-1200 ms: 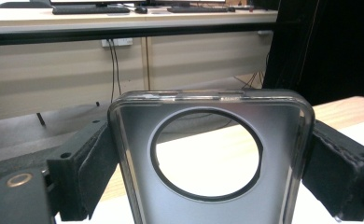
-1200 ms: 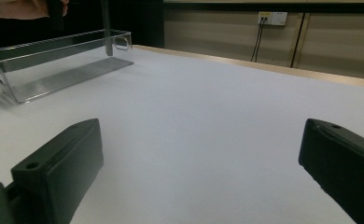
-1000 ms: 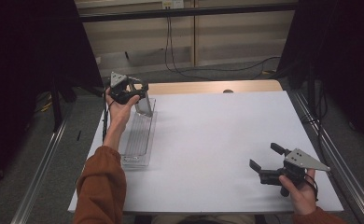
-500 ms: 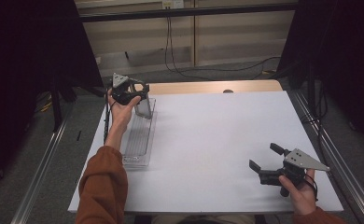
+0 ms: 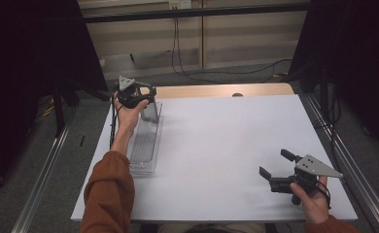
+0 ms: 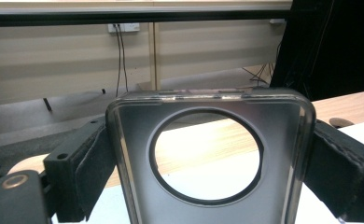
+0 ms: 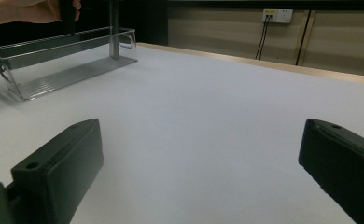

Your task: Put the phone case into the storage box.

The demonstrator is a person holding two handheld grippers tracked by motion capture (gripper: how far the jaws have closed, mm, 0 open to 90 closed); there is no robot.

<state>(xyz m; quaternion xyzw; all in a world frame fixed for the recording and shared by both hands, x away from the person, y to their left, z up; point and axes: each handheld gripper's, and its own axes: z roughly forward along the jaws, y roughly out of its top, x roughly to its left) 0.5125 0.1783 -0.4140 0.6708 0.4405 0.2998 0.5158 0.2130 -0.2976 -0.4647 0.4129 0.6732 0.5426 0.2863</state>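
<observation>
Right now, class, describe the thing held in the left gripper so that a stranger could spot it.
On the white table, find the clear tray at its left edge. At its far end the left gripper holds a smoky translucent phone case upright, with a large round hole.

From my high view, even overhead light falls on the white table (image 5: 216, 145), bright and almost shadowless, while both sides sink into black. In my left gripper view, the clear phone case (image 6: 208, 163) sits close, soft-focused, with thin glare along its top edge. In my right gripper view, the near jaws blur; the far clear bin (image 7: 63, 60) stays sharp.
</observation>
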